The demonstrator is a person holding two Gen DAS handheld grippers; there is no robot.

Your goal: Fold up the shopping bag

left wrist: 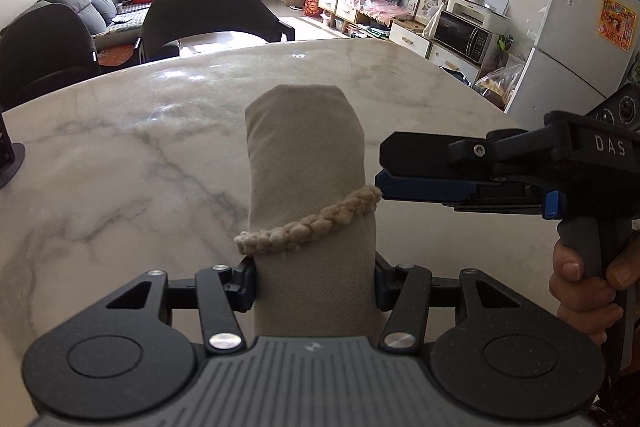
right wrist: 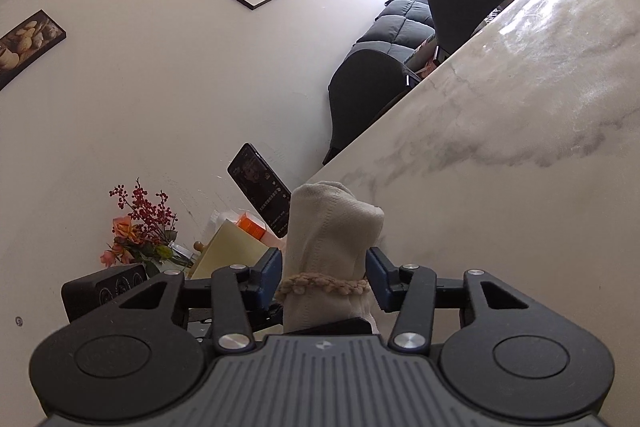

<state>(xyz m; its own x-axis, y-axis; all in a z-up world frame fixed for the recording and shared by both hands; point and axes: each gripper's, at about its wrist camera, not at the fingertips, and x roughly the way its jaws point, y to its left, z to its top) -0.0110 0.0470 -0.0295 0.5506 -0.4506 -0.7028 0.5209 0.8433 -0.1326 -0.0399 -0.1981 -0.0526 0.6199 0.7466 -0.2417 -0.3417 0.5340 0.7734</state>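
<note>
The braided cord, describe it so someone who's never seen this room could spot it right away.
Start at the big white marble table. Above it, a beige rolled-up shopping bag is held between the fingers of the left gripper. The braided cord is the lumpy, plaited tan band slanting across the roll's middle, its knobbly texture standing out from the smooth fabric, with one end reaching the right gripper.

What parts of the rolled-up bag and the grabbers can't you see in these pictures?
- Left wrist view: the near end of the rolled bag is hidden behind the left gripper body.
- Left wrist view: where the braided cord ends is hidden behind the roll.
- Left wrist view: the right gripper shows side-on, so whether it pinches the cord is unclear.
- Right wrist view: the roll's base is hidden by that gripper's body.
</note>
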